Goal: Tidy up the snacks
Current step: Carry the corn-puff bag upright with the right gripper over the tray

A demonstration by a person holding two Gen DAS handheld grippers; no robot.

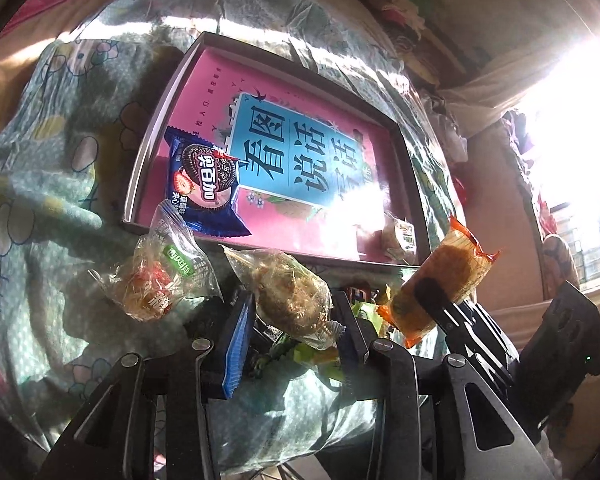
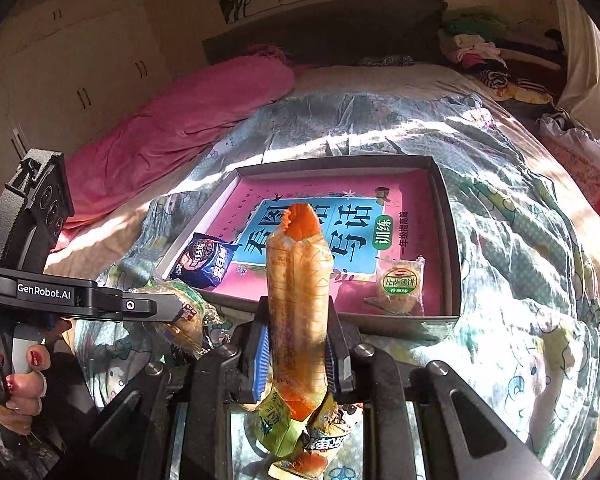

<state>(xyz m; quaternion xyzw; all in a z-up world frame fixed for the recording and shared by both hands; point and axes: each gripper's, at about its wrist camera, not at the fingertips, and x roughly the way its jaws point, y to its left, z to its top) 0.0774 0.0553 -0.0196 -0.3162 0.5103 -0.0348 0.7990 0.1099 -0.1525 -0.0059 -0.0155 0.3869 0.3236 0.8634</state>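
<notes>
Both packets should be carried over the near wall of the box and set down flat on bare pink floor, clear of the cookie pack and the round biscuit already inside. The left gripper is clenched on a clear-wrapped brown cake, crinkly and see-through. The right gripper grasps an orange-ended cake packet, upright, just short of the box.

Right gripper has an orange snack packet clamped upright. Behind it the box on the bed holds a blue cookie pack and a round biscuit. Left gripper grips a clear-wrapped snack.
</notes>
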